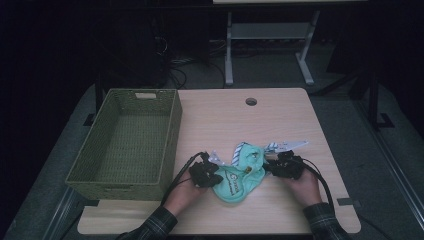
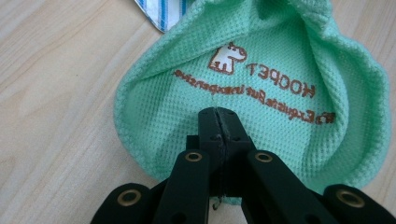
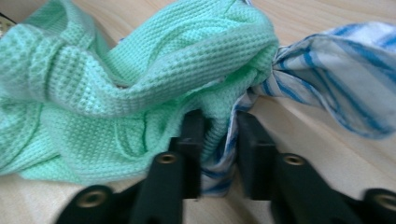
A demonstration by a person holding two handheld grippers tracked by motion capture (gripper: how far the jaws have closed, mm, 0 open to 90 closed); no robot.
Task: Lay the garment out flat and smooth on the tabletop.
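A mint-green waffle cloth [image 1: 239,177] with a brown printed logo lies bunched on the wooden table [image 1: 240,125], tangled with a blue-striped white cloth [image 1: 272,147]. My left gripper [image 1: 216,177] is at the green cloth's left side. In the left gripper view the left gripper [image 2: 218,114] is shut, pinching the near hem of the green cloth [image 2: 261,60], with a corner of the striped cloth [image 2: 161,11] beyond. My right gripper [image 1: 267,167] is at the cloth's right end. In its own view the right gripper [image 3: 219,121] grips green cloth [image 3: 140,70] and striped cloth [image 3: 336,79] together.
An olive woven basket [image 1: 172,130] stands on the table's left side, close to the left hand. A round cable hole [image 1: 251,101] is at the table's far edge. Both cables trail back toward the person's sleeves.
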